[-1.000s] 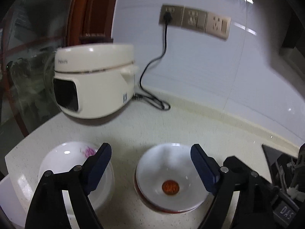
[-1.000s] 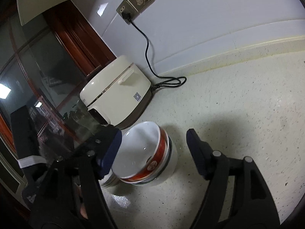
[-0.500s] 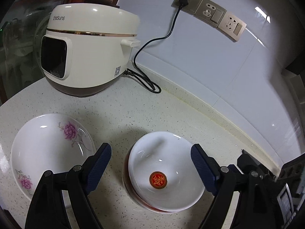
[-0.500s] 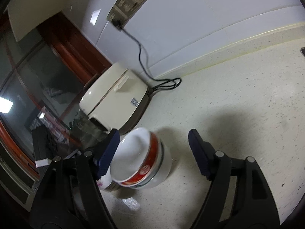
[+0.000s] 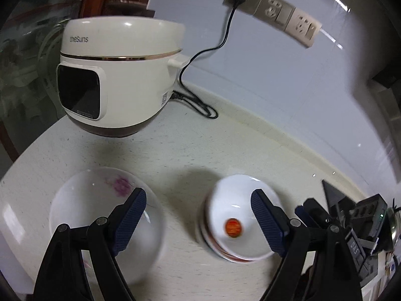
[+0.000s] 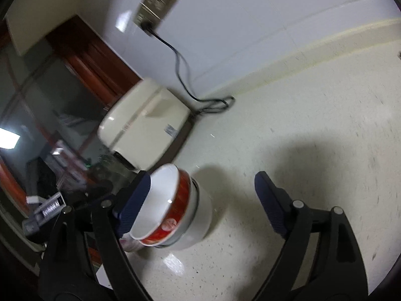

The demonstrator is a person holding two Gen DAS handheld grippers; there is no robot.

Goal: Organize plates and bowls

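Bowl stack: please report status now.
Left tool open, empty. Right tool opening, nothing gripped. Bowl stack on counter, flowered plate beside it. Rice cooker behind, clear of path.

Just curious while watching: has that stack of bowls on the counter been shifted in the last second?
Cannot tell. The stack of bowls sits beside the rice cooker much as before; both cameras moved, blurring the views.

Speckled countertop carries rice cooker, plate, stacked bowls.

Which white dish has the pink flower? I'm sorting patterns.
The shallow plate on the left; the stacked bowl beside it has a red emblem instead.
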